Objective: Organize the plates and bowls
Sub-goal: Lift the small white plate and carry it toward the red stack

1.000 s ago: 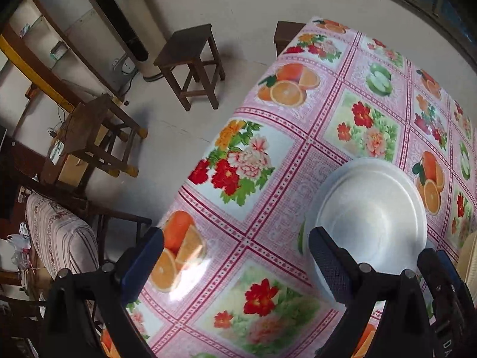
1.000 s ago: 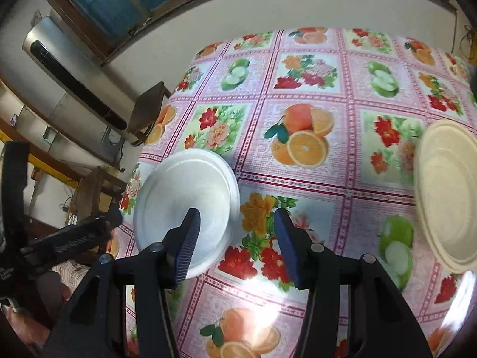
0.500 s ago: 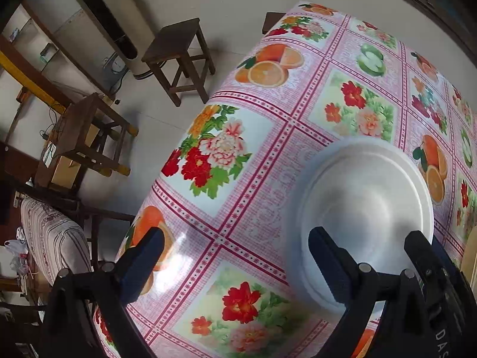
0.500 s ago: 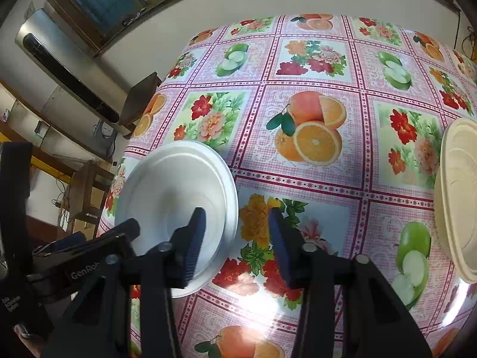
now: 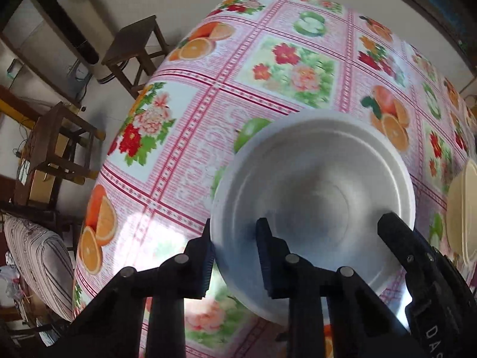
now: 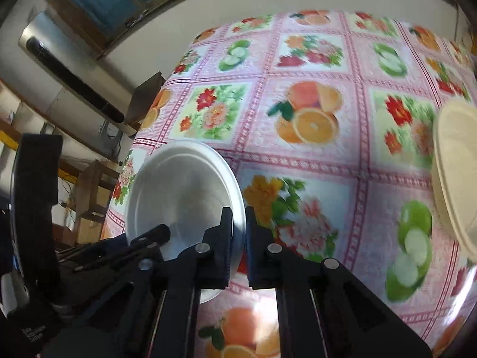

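A white plate [image 5: 316, 203] is tilted up off the fruit-and-flower tablecloth [image 5: 238, 74]. My left gripper [image 5: 235, 256] is closed on its near left rim, one finger inside and one outside. My right gripper [image 6: 238, 238] is shut on the plate's right rim [image 6: 235, 191]; the plate [image 6: 182, 197] shows left of it. The right gripper's finger [image 5: 396, 238] appears at the plate's right edge in the left wrist view. A cream plate [image 6: 456, 173] lies at the right of the table, also seen in the left wrist view [image 5: 462, 211].
Wooden stools [image 5: 134, 47] and a chair frame [image 5: 56, 143] stand on the floor beyond the table's left edge. A striped cushion [image 5: 38, 268] is at lower left. The left gripper's body [image 6: 32, 208] fills the left of the right wrist view.
Both grippers closed onto the white plate's rim, the left from wide open. The plate has lifted and tilted, and both cameras moved closer to it.
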